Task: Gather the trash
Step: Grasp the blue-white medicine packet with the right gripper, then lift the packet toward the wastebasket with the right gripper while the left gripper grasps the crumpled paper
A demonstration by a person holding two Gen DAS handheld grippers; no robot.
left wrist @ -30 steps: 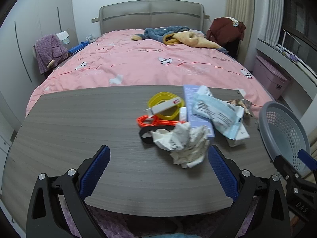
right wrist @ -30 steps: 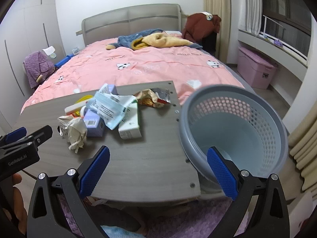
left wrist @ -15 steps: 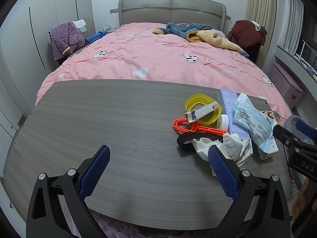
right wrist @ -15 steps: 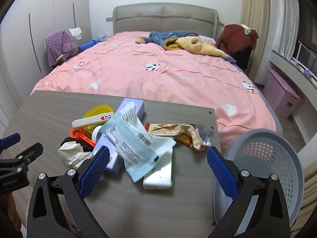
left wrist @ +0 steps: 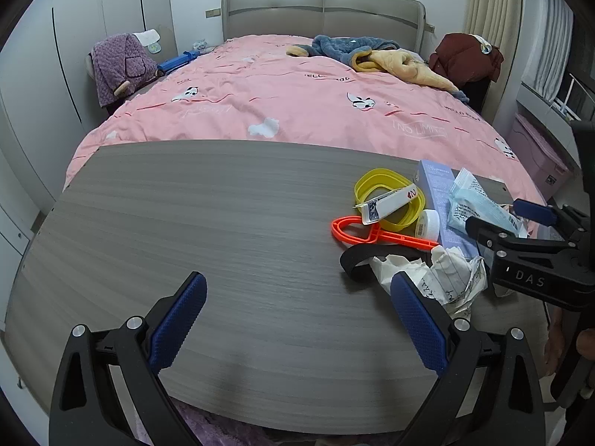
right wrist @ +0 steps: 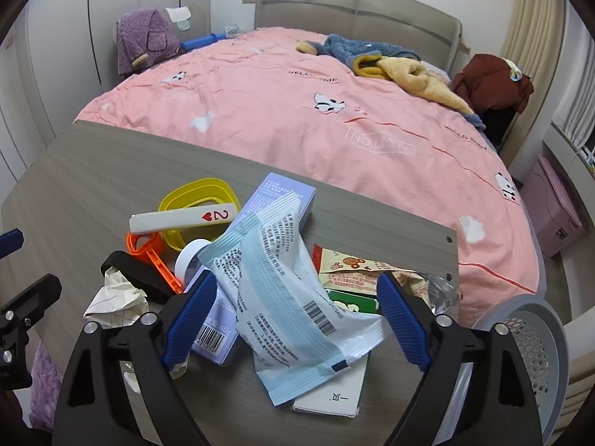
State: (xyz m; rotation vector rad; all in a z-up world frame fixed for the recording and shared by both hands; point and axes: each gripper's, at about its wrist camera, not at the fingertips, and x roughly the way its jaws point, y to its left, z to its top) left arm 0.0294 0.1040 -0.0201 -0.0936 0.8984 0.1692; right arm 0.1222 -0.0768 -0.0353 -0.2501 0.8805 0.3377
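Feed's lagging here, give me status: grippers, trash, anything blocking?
Both grippers open, empty. Right gripper straddles blue packet atop the pile. Left gripper over bare table, crumpled paper by its right finger. Basket right of table. Nothing blocking.

The right gripper (right wrist: 295, 319) hung with fingers (right wrist: 399, 321) spread wide on either side of a light-blue plastic packet (right wrist: 293, 297) on the table (right wrist: 74, 186). Crumpled paper (right wrist: 117, 301) lay at nine o'clock of the packet, and the grey mesh basket (right wrist: 535, 349) stood at four o'clock.
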